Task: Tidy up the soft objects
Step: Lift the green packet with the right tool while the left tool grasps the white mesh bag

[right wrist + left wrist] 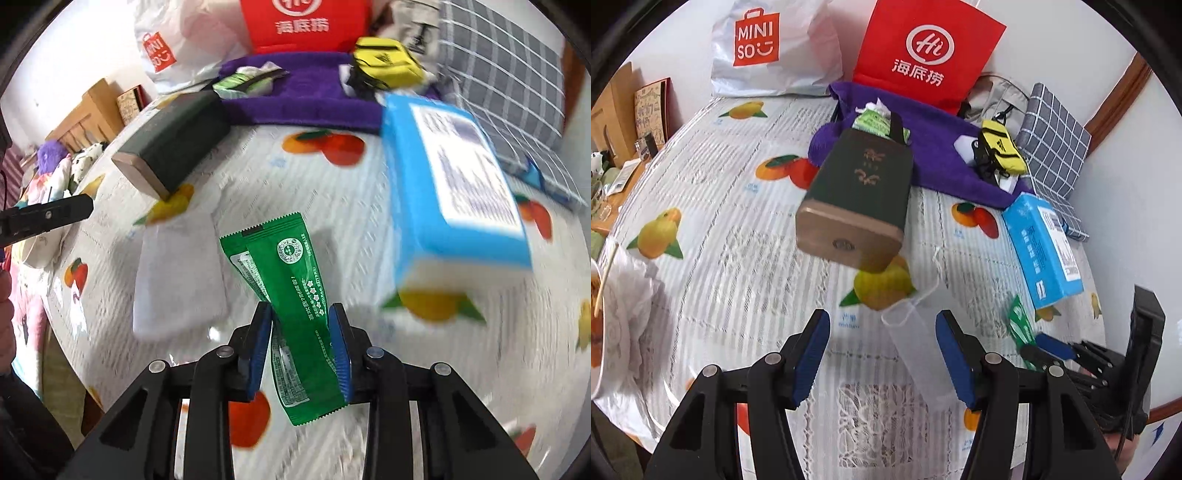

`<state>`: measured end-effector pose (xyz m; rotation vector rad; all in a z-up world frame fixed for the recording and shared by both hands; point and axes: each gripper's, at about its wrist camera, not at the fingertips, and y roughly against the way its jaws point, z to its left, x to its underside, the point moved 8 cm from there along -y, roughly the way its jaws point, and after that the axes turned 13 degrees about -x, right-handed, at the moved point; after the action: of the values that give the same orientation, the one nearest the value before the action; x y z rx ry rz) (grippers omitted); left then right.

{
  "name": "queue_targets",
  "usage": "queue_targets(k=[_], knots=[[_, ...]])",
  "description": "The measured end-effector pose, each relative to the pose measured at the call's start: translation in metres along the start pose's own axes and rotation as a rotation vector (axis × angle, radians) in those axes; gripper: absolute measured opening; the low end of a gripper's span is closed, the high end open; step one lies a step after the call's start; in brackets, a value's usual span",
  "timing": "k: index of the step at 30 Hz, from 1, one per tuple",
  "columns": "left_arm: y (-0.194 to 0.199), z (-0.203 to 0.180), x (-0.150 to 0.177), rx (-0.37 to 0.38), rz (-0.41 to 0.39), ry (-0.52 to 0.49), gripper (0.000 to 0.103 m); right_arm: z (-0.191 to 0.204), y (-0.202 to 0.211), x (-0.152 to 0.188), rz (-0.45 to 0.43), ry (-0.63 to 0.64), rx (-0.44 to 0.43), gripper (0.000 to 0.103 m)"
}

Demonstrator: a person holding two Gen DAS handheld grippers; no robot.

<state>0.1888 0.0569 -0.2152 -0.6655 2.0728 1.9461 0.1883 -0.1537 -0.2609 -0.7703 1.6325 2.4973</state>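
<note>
I find the table [713,206] covered by a fruit-print cloth, cluttered along its far edge: a white MINISO bag [772,48] and a red paper bag [927,51] stand against the wall, with a purple towel [923,155] spread in front of them, apparently as the collecting area. A dark green tissue holder [857,192] lies tipped on its side, its open end resting on the towel and green packets spilling from it. To the right, a blue tissue pack [1041,247] lies flat on the cloth, and a yellow pouch [1001,147] sits on the towel's right part.

Near me, a white face mask [916,339] lies flat between the pads of my left gripper [882,350], which stands open and grips nothing; I judge it lined up for that mask.

My right gripper [301,343] is clamped on a green sachet [291,295], its pads pinching the lower half, the upper end projecting forward clear of the cloth, presumably for carrying to the far pile.
</note>
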Motion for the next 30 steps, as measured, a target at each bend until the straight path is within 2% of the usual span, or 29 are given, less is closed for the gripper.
queue_targets(k=[2, 6, 10, 12, 14, 15, 16, 18, 22, 25, 27, 30], knots=[[-0.002, -0.002, 0.006, -0.001, 0.010, -0.006, 0.058, -0.007, 0.005, 0.015, 0.001, -0.032, 0.015, 0.033], [-0.007, -0.008, 0.014, -0.008, 0.029, -0.017, 0.058, -0.017, 0.016, 0.034, -0.033, -0.056, 0.050, 0.040], [-0.008, -0.013, 0.019, -0.010, 0.034, -0.030, 0.058, -0.020, 0.010, 0.039, -0.048, -0.010, 0.053, 0.056], [-0.009, -0.015, 0.022, -0.015, 0.036, -0.037, 0.058, -0.021, 0.006, 0.038, -0.084, 0.021, 0.060, 0.058], [-0.013, -0.016, 0.025, -0.018, 0.048, -0.037, 0.059, -0.020, 0.005, 0.036, -0.101, 0.043, 0.076, 0.050], [-0.015, -0.017, 0.026, -0.020, 0.056, -0.036, 0.060, -0.019, 0.005, 0.035, -0.112, 0.048, 0.085, 0.036], [-0.019, -0.018, 0.028, -0.023, 0.068, -0.033, 0.060, -0.021, 0.006, 0.034, -0.124, 0.051, 0.092, 0.035], [-0.027, -0.022, 0.032, -0.021, 0.089, -0.027, 0.060, -0.025, 0.011, 0.034, -0.142, 0.023, 0.053, 0.030], [-0.043, -0.030, 0.038, -0.012, 0.129, -0.021, 0.060, -0.036, 0.020, 0.037, -0.172, -0.035, 0.014, 0.030], [-0.045, -0.041, 0.036, -0.015, 0.098, -0.035, 0.073, -0.045, 0.027, 0.043, -0.184, -0.057, 0.023, 0.030], [-0.047, -0.050, 0.037, 0.006, 0.106, -0.053, 0.081, -0.049, 0.032, 0.046, -0.191, -0.067, 0.022, 0.030], [-0.050, -0.060, 0.035, -0.009, 0.084, -0.065, 0.083, -0.055, 0.036, 0.050, -0.200, -0.082, 0.014, 0.030]])
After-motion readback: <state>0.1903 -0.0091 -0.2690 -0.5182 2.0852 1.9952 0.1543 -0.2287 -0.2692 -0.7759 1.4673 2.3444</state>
